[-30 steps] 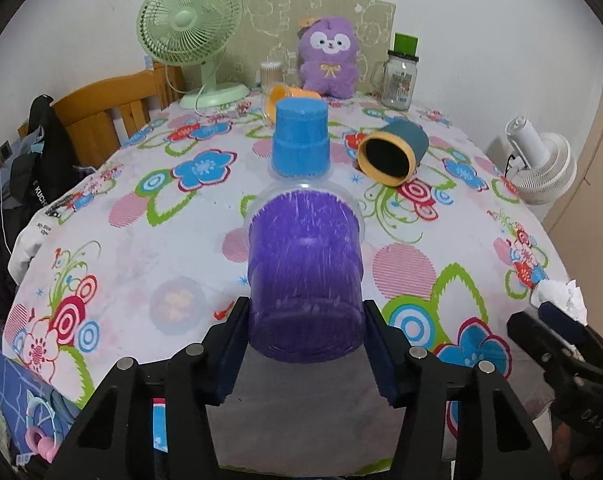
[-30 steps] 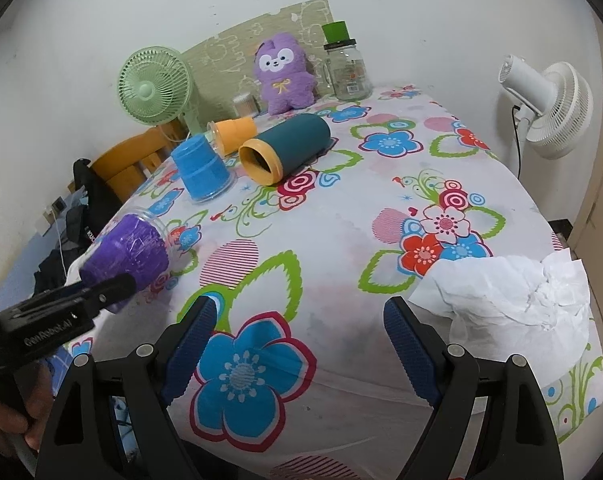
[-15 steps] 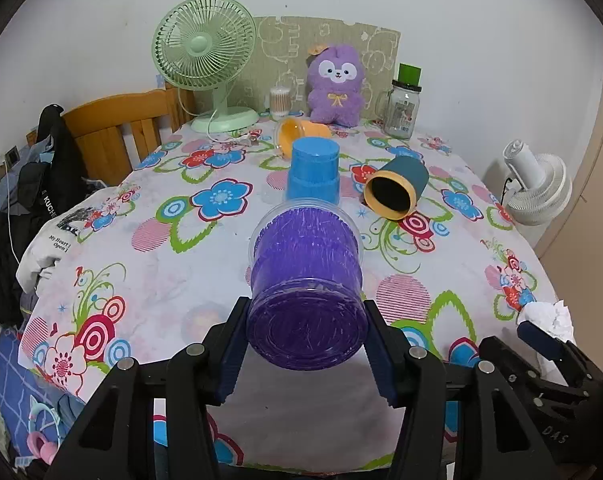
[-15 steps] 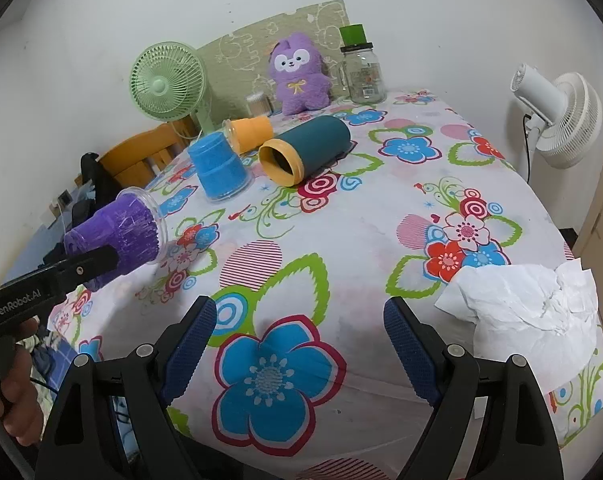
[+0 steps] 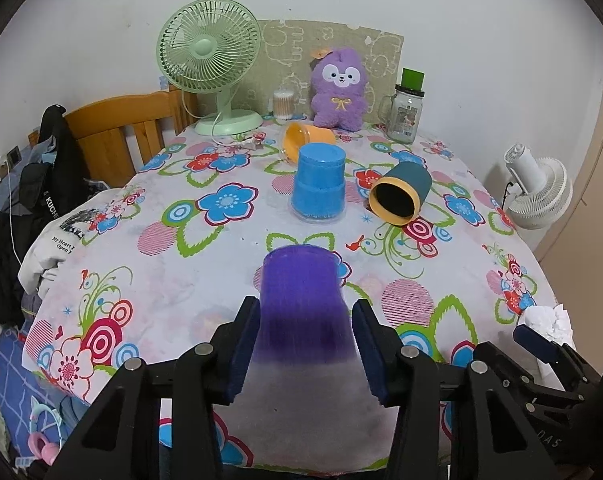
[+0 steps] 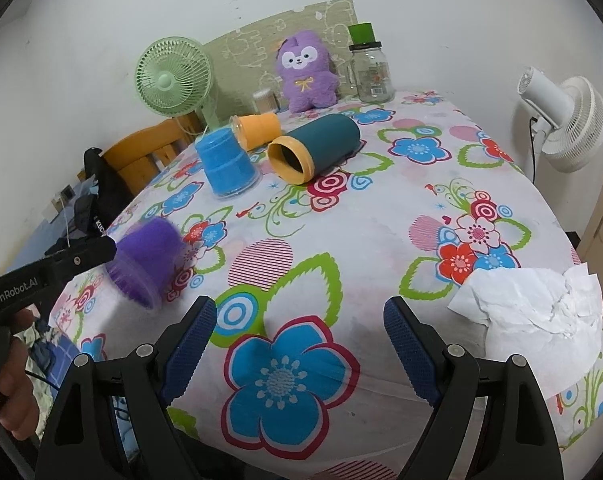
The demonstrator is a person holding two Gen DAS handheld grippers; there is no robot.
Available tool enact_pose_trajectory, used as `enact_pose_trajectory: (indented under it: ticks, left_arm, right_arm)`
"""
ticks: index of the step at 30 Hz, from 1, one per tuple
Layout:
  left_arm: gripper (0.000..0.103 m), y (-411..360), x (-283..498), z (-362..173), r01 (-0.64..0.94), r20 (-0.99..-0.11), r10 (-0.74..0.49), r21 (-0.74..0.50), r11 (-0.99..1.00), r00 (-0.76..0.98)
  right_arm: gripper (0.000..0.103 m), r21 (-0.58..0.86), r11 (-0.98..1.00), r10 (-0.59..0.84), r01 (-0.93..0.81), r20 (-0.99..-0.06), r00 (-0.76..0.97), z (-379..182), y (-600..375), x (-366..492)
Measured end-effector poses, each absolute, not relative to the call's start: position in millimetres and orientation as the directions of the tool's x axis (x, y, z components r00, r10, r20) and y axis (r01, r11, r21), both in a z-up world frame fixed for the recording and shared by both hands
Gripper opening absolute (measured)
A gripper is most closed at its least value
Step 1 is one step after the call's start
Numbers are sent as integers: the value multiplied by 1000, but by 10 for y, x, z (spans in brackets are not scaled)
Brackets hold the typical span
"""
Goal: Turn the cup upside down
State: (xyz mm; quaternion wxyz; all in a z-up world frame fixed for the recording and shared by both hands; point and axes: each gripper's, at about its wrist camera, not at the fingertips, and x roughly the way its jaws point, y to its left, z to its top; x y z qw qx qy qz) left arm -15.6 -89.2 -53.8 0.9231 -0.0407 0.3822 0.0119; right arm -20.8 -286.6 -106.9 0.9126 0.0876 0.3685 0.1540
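Looking along the left tool, the purple cup sat clenched between its two blue pads, closed base pointing away and up, its wide mouth toward the camera and blurred. The turn looked mostly done in my judgement, but whether the rim touched the desk could not be told here. A blue cup already stood inverted farther back, while a teal cup and an orange cup lay on their sides.

From the right wrist, the purple cup hung tilted in the left tool at the desk's near left edge, mouth down and toward the camera, seemingly not yet set down; lowering and release remained. The right tool was spread wide, grasping nothing, near crumpled paper.
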Motion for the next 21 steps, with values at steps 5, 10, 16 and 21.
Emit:
enact_pose_trajectory:
  ticks: [5, 10, 16, 21]
  left_arm:
    - [49, -862, -140, -528, -57, -710, -11, -71, 996, 704]
    - [69, -793, -53, -515, -49, -733, -51, -113, 992, 678]
    - [93, -593, 182, -309, -42, -731, -130, -212, 976, 669]
    - [97, -542, 541, -299, -15, -782, -159, -210, 978, 602]
  right_arm:
    - [88, 271, 937, 346, -219, -649, 678, -1069, -2842, -193]
    - [87, 264, 939, 341, -219, -653, 676, -1065, -2826, -188]
    - [87, 248, 945, 327, -214, -664, 672, -1083, -2805, -146]
    - [87, 234, 950, 312, -207, -672, 672, -1099, -2770, -85]
